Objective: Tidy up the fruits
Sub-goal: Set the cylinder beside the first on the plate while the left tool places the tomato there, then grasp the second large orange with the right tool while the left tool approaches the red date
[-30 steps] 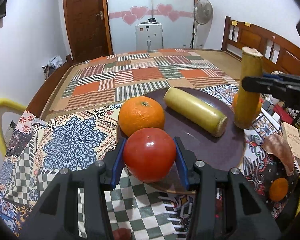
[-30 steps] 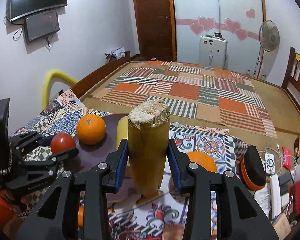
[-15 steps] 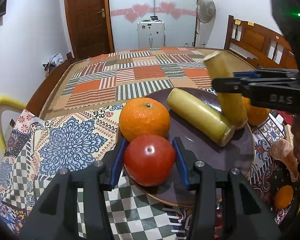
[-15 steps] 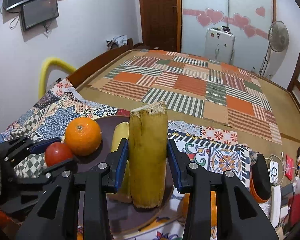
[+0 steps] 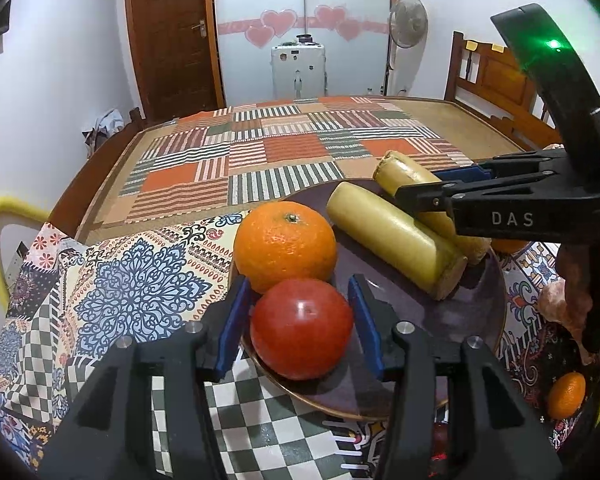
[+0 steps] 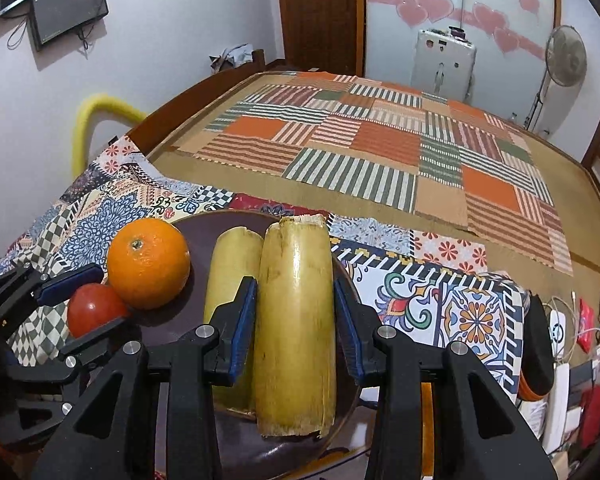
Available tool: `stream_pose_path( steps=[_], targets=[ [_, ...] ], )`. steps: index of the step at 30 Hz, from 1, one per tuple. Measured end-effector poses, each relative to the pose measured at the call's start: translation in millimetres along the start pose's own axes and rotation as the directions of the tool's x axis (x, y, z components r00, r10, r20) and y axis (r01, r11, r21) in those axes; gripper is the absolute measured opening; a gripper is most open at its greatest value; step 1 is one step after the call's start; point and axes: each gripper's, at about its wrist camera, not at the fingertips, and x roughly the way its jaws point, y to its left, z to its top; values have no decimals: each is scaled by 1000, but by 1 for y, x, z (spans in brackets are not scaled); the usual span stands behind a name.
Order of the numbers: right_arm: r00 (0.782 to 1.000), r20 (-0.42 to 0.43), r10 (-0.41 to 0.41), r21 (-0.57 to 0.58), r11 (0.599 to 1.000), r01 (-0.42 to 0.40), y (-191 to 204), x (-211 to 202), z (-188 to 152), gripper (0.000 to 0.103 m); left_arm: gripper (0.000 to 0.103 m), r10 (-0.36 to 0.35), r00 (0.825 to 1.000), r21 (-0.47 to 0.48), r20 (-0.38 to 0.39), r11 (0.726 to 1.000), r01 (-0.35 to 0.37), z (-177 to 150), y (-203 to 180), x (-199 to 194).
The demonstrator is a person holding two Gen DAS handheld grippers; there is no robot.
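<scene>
A dark purple plate (image 5: 476, 304) (image 6: 196, 226) holds an orange (image 5: 285, 246) (image 6: 148, 262), a red tomato (image 5: 302, 328) (image 6: 94, 314) and a yellow sugarcane piece (image 5: 396, 238) (image 6: 230, 264). My left gripper (image 5: 300, 330) has its blue pads on both sides of the tomato, which rests at the plate's near edge. My right gripper (image 6: 294, 316) (image 5: 460, 196) is shut on a second sugarcane piece (image 6: 296, 320) (image 5: 404, 172), laid down on the plate beside the first.
The plate sits on patterned cloths (image 5: 132, 280) at the bed's near end. A small orange (image 5: 566, 396) lies at lower right. Cables and small items (image 6: 572, 340) clutter the right side. A yellow chair back (image 6: 100, 116) stands at left.
My right gripper has swung the held sugarcane from upright down onto the plate, alongside the first piece. My left gripper has stayed around the tomato on the plate.
</scene>
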Motion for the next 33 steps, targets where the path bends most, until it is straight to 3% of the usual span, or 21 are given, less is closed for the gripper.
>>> stream_pose_path(
  steps=[6,12,23,33],
  targets=[
    [1000,20,-9,-16,1000,9,3,-8,-3,37,60,-6,1000,7,23,1000,6,2,-5,-9],
    [995,97,-18,-48,999,23,10,-38,-8,47,61,-11,999,-5,53,1000,12,5,-7,-25],
    [980,196,-35,-19,999,40,-7,-83,-29,55,67,30,993,-9,116,1000,-29,3,19,-67],
    [980,169,-106,51,994,99,-39,-85,-65,65,67,66,996,-29,53,998,-64,-30,44,-74]
  ],
)
